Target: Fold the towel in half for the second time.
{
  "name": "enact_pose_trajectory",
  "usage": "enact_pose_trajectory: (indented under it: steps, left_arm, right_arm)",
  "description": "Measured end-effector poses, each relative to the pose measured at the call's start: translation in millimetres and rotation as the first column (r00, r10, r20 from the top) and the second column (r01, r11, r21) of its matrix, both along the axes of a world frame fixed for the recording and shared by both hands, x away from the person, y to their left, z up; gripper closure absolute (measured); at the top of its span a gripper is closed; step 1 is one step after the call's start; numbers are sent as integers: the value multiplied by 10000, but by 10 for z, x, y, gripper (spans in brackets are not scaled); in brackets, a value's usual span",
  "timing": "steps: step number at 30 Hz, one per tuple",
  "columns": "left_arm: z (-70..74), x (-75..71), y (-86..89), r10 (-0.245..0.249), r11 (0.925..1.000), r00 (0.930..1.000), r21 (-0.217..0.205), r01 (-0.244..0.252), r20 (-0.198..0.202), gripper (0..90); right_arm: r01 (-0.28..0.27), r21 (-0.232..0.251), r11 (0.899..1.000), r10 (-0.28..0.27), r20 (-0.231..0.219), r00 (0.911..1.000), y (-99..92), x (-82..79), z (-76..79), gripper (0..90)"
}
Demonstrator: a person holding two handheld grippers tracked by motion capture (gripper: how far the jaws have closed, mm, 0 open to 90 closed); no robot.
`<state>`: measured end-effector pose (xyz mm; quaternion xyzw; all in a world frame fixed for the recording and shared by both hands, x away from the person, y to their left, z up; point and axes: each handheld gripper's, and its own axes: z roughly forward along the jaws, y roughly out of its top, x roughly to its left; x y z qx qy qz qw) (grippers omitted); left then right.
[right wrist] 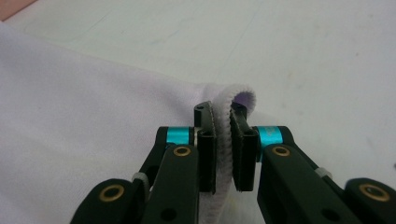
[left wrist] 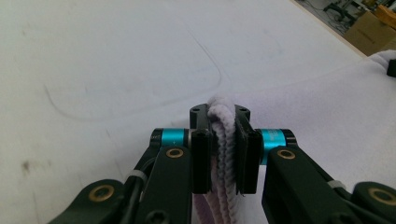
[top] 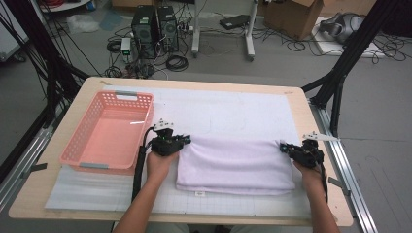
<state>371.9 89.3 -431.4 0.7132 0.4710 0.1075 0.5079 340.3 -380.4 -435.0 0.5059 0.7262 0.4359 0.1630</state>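
High view looks down over table (top: 204, 87); tongs cameras close, sharing towel (top: 233, 162)

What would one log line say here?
left gripper: shut on folded lilac towel | right gripper: shut on towel | pink plastic basket: empty

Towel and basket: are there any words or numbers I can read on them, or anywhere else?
No readable words or numbers anywhere.
Towel: plain.
Small tag at its near edge: too small to read.
Basket: no label.
Boxes on the floor: too blurred to read.
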Motion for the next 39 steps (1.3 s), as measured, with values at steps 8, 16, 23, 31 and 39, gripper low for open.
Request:
enact_pose_trajectory:
  steps: [8,16,23,31,39]
  left_arm:
    - [59,340,12,490,9988,9988,-21,-490,-32,796]
    - [-29,458,44,430,9991,9991,-65,-430,29,794]
    - [-20,432,55,-25,9996,10000,-277,28,84,686]
    - [111,259,93,-314,9983,9984,-467,335,461,479]
    - [222,60,44,-1038,9944,9929,-148,1048,585,453]
  right_arm:
    - [393,-671,9970,-360,503,9981,139,354,141,831]
    - [626,-957,9934,-598,316,9977,222,543,132,829]
    - [541,-491,9973,-527,293,9982,212,546,119,676]
    - [259,-220,9994,-245,606,9979,168,359,227,617]
    - [-259,-296,9992,275,533,9982,107,65,219,607]
